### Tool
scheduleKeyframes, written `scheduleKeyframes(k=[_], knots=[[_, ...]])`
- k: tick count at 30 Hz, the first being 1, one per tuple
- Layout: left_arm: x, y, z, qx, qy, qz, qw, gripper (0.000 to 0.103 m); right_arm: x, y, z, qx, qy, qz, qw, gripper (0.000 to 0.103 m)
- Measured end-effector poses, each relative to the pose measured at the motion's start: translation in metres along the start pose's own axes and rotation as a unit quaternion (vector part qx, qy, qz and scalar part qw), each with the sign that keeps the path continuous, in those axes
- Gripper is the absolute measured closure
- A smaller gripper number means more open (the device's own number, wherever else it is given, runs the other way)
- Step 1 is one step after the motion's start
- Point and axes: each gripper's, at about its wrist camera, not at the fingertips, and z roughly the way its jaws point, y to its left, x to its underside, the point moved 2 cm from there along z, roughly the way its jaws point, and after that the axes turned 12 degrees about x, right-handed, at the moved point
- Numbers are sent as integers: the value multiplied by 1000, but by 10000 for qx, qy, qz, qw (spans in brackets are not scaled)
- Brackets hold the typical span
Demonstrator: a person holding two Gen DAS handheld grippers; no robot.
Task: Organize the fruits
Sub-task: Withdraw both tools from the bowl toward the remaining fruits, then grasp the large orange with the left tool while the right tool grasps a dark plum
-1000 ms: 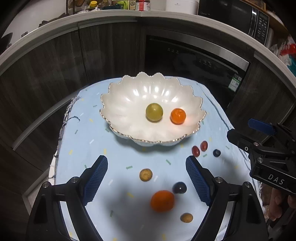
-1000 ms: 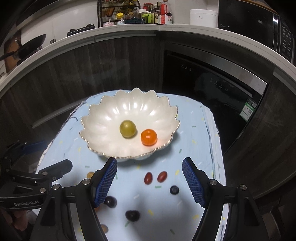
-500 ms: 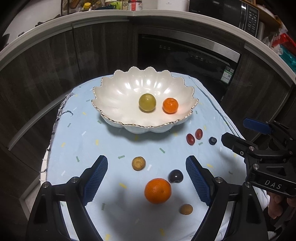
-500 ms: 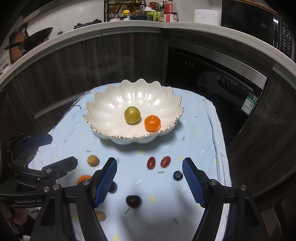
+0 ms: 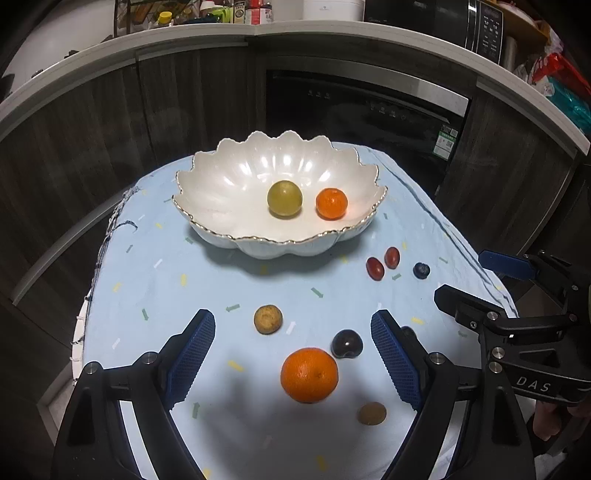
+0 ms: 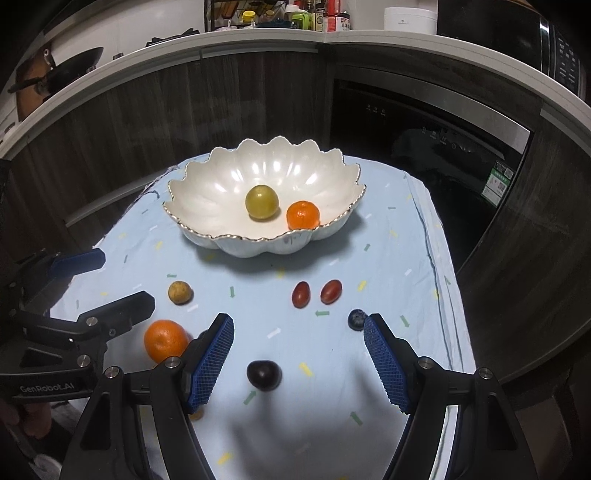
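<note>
I'm seeing a light blue tablecloth (image 5: 155,280) lying before a dark oven (image 6: 424,147), with what are probably spice bottles (image 6: 314,16) sitting on the counter (image 6: 258,40).

From my remote seat, overhead light glared off the white bowl (image 5: 229,192) and threw soft shadows across the worktop (image 6: 332,350); dim surroundings, sharp focus, heavy fisheye bending, black corners.

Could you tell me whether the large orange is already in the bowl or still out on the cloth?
Still out: the large orange rests on the blue cloth, in front of the white bowl.
</note>
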Motion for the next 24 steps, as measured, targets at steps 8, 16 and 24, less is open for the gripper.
scheduleKeyframes(k=[8,16,24], knots=[[15,3,9,-83,154,18,9998,16,13,8,5,17,36,-167,9999,29],[27,4,21,-75,312,41,9995,16,24,12,16,-22,134,-279,9995,29],[42,3,36,-71,502,163,9986,22,34,20,29,-58,268,-461,9986,29]])
